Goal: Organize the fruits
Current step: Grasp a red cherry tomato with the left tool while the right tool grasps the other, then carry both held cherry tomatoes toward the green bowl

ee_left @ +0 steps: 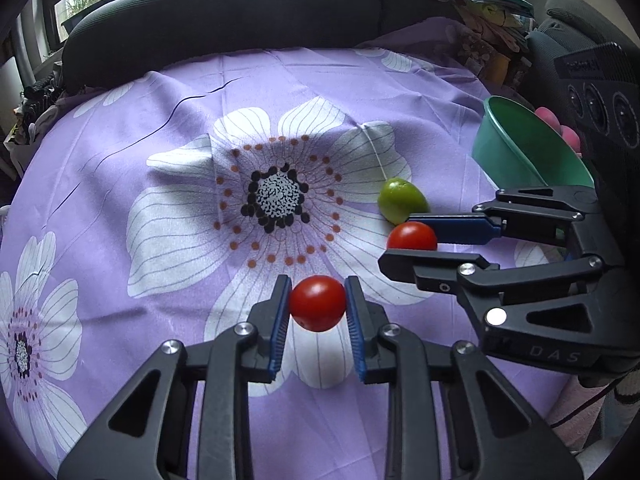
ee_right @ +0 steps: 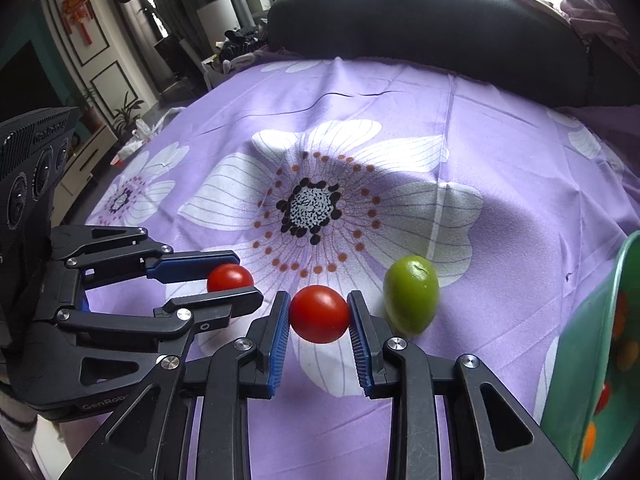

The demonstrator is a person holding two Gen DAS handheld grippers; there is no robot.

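A green bowl is sitting at the right edge of the worktop, which is wearing a purple cloth printed with large white flowers. The left wrist view is showing only the bowl's outer wall and part of its inner wall, with pink round shapes just behind its rim, too blurred to name. The right wrist view is catching the same bowl close at its right edge, where red and orange spots are showing on its wall; whether they are fruits inside or a print cannot be told.

The left tongs are gripping a red cherry tomato between their blue pads, holding it just clear of the cloth. The right tongs are clamping a second red tomato in the same way. Each view is also showing the other tool from the side: the right tongs with their tomato in the left view, the left tongs with theirs in the right view.

A green oval fruit is lying on the cloth between the right tongs and the bowl, just beside the tongs' tips. In the right view it is showing a small nick near its top.

Only the right view is taking in a wall with a red hanging ornament and potted plants; only the left view is showing heaped fabric and papers behind the bowl. A dark chair back is standing beyond the worktop's far edge.
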